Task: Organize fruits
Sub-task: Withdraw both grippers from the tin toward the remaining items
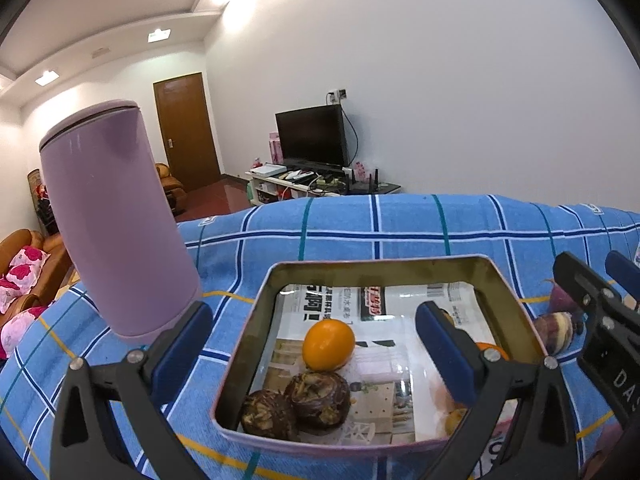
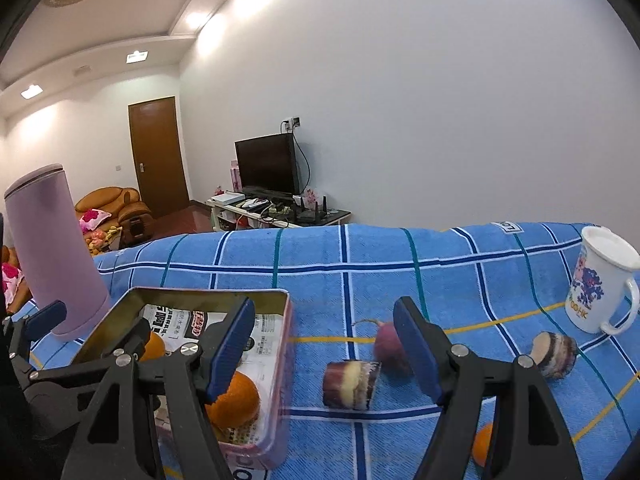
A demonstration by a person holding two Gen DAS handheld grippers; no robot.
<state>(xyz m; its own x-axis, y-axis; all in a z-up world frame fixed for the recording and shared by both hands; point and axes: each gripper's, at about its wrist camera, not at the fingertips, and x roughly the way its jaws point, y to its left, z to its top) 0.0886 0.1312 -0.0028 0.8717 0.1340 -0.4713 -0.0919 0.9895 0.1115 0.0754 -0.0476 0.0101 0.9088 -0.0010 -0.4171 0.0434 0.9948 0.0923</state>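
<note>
Orange (image 1: 328,345) in tin (image 1: 256,312); tumbler (image 1: 116,216) left, perhaps touching.

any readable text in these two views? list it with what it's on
"DAS": white letters, cut off, on the right claw's black body.
"OO-HK": partial yellow lettering low on the white mug, under a cartoon print.
Newspaper lining the tin: large Chinese headlines and a red masthead, too blurred to read; small print unreadable.
White tag on the blue plaid cloth: unreadable.
Tin's outer front wall: letters cut off, unreadable.

Both grippers (image 1: 316,344) (image 2: 324,344) — jaws spread, empty
</note>
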